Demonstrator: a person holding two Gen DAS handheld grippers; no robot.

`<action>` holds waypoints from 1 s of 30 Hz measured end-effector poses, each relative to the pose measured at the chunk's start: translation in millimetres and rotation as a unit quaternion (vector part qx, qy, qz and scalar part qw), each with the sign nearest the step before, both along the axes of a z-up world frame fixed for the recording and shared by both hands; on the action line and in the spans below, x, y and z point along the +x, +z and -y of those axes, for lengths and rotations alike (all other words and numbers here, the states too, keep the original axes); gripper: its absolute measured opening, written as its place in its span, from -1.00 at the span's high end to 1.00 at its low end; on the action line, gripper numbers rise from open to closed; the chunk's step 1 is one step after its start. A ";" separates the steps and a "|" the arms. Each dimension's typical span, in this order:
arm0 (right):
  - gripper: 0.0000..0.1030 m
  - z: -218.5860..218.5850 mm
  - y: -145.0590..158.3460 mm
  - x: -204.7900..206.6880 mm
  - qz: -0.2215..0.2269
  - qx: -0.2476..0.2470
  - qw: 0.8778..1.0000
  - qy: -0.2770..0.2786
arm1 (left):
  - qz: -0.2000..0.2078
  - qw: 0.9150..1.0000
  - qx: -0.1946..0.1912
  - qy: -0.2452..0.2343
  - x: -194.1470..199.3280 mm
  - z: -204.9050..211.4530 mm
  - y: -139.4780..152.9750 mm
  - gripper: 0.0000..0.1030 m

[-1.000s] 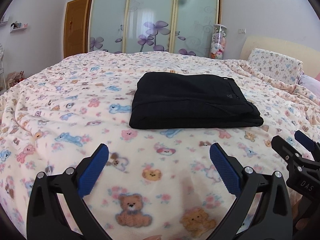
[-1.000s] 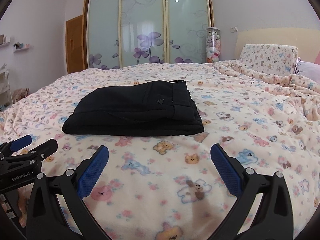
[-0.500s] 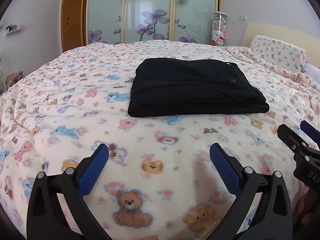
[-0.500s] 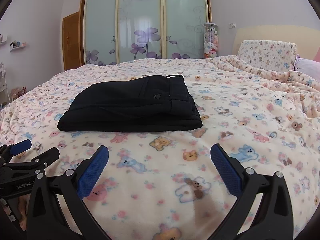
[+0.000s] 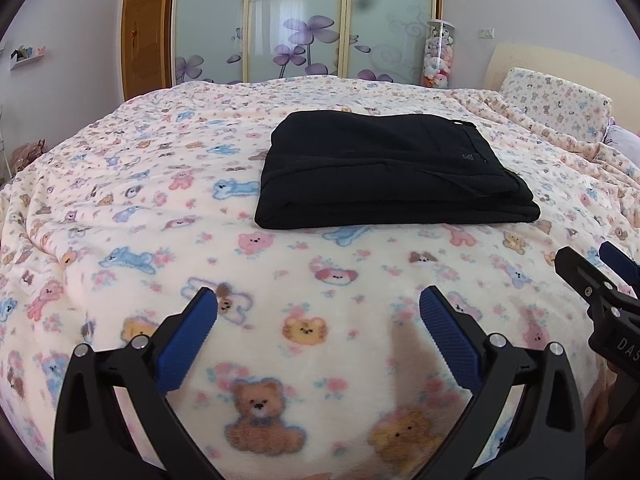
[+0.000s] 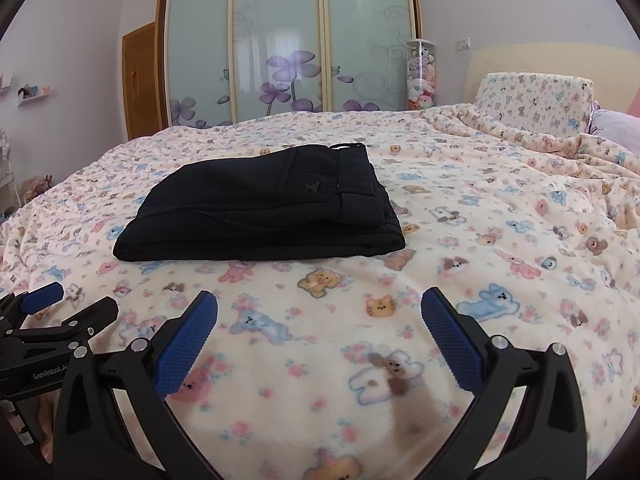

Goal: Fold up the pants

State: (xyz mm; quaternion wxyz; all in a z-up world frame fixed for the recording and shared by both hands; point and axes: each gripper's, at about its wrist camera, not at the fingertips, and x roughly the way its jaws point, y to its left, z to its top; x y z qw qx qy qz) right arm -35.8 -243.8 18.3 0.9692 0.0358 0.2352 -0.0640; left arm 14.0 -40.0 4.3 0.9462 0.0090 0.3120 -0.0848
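Black pants (image 5: 384, 172) lie folded into a flat rectangle on the bed, waistband at the right end; they also show in the right wrist view (image 6: 264, 208). My left gripper (image 5: 318, 312) is open and empty, held above the blanket well short of the pants. My right gripper (image 6: 319, 312) is open and empty too, also short of the pants. The right gripper shows at the right edge of the left wrist view (image 5: 596, 276), and the left gripper at the left edge of the right wrist view (image 6: 60, 308).
The bed is covered by a cream blanket (image 5: 160, 220) printed with bears. A pillow (image 6: 532, 100) and headboard stand at the far right. Sliding wardrobe doors (image 5: 304, 20), a wooden door (image 5: 144, 40) and a clear tube of plush toys (image 6: 420, 76) are behind the bed.
Both grippers have drifted slightly back and down from the pants, staying open and empty. The pants have not moved.
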 end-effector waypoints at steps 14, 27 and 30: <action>-0.97 0.4 -2.6 2.0 -0.003 0.000 1.000 0.003 | -0.003 1.000 0.004 0.002 1.6 -0.6 -1.2 -0.97; -0.97 -0.6 -3.2 1.7 -0.004 0.000 1.000 0.003 | -0.004 1.000 0.004 0.002 2.5 -0.7 -1.3 -0.96; -0.97 -0.5 -3.1 1.9 -0.005 0.000 1.000 0.003 | -0.005 1.000 0.004 0.002 2.6 -1.0 -1.6 -0.96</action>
